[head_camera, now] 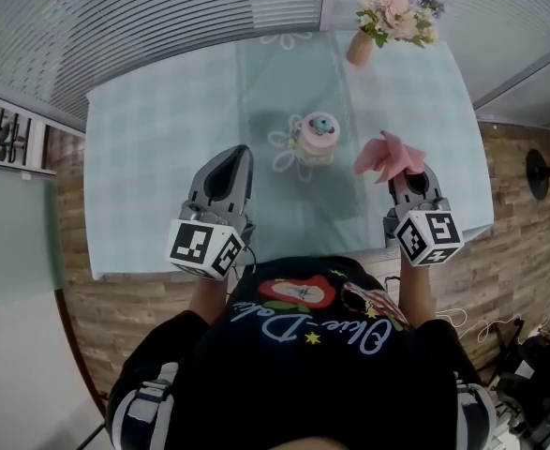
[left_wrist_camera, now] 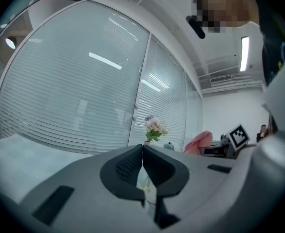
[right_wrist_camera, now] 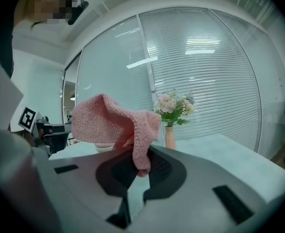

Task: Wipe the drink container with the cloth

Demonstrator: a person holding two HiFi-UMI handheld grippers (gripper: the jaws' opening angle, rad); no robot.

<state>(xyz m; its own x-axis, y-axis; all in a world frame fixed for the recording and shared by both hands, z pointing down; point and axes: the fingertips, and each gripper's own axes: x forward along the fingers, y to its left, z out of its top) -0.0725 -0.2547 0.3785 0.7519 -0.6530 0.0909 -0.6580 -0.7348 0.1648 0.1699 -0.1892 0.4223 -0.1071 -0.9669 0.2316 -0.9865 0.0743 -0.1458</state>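
Pinching pink cloth (head_camera: 387, 155), right gripper (head_camera: 408, 182) right of drink container (head_camera: 317, 139); left gripper (head_camera: 236, 157) closed, empty.

Drink container (head_camera: 317, 137) left of cloth (head_camera: 387, 155)

A vase of flowers (head_camera: 361, 47) stands at the far edge of the table (head_camera: 143, 176) (pale checked cloth).
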